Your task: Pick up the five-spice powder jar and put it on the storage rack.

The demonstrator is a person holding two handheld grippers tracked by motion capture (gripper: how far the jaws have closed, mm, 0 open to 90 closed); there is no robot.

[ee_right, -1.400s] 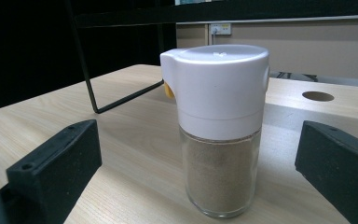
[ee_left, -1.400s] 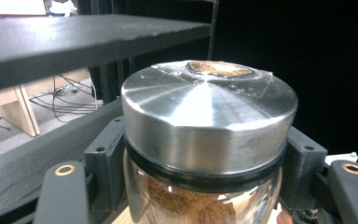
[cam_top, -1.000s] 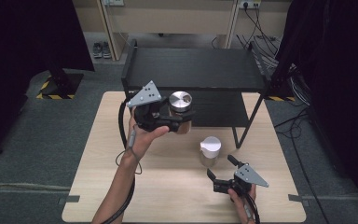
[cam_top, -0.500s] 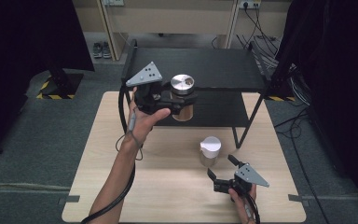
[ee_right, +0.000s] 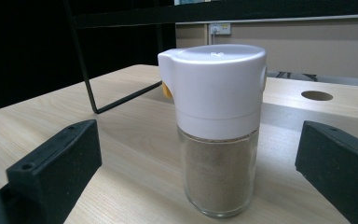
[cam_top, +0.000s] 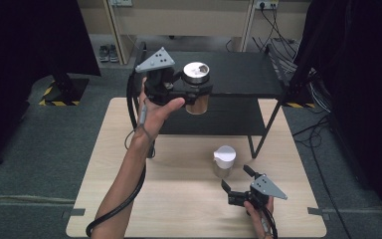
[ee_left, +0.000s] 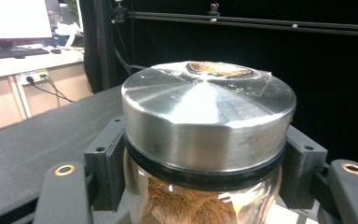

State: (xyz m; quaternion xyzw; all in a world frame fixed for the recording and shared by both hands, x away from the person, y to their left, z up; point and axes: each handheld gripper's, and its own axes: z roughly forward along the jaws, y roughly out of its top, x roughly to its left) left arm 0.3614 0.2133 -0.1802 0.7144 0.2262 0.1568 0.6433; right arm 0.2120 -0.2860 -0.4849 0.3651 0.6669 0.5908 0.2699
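High view shows our left claw (cam_top: 193, 92) clamped on the metal-lidded jar (cam_top: 197, 75), held in the air beside the black shelf (cam_top: 248, 74), jaws gripping just under its lid. Our right claw (cam_top: 236, 183) rests on the desk (cam_top: 179, 199), jaws apart, near the white-capped shaker (cam_top: 224, 160).

Light wood bench (cam_top: 129, 164) on grey carpet floor (cam_top: 35, 149). Black two-tier metal shelf (cam_top: 243, 69) stands on the bench's far half. Black curtains (cam_top: 25, 35) hang left and right of the bench. Beyond it: beige cabinet wall (cam_top: 189, 20) with wall sockets (cam_top: 263, 5), cables (cam_top: 278, 25) trailing down, a pair of shoes (cam_top: 108, 52) on the floor. Yellow-black hazard tape (cam_top: 54, 102) left of the shelf.
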